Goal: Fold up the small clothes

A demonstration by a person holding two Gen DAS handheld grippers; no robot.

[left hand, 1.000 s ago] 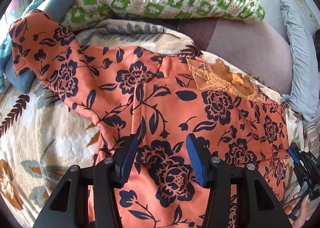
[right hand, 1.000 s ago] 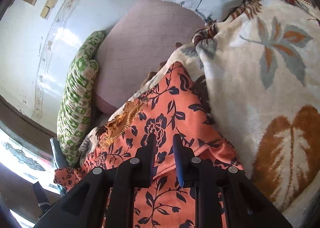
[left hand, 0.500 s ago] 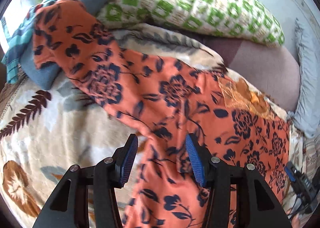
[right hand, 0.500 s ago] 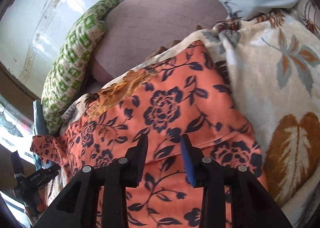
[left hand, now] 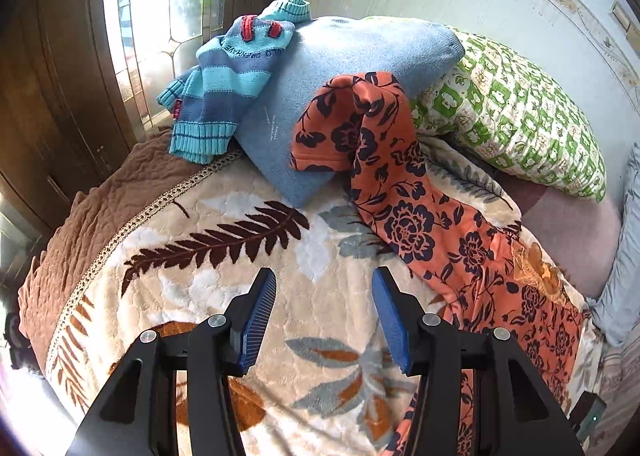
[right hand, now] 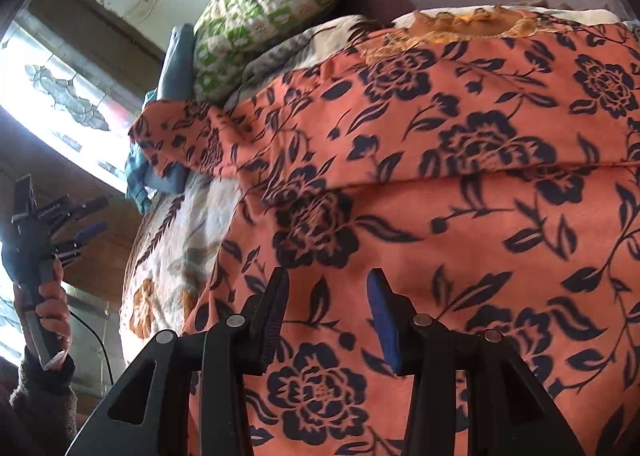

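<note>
Both grippers' fingers apart, empty: left gripper [left hand: 324, 316] over blanket [left hand: 200, 288]; right gripper [right hand: 326, 316] over orange floral garment [right hand: 460, 215], hem cut off at 6 o'clock.

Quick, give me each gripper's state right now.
Left gripper: open, empty, over the leaf-print blanket.
Right gripper: open, empty, over the orange floral garment.

Left tongs [left hand: 324, 316] now off garment [left hand: 460, 252]
</note>
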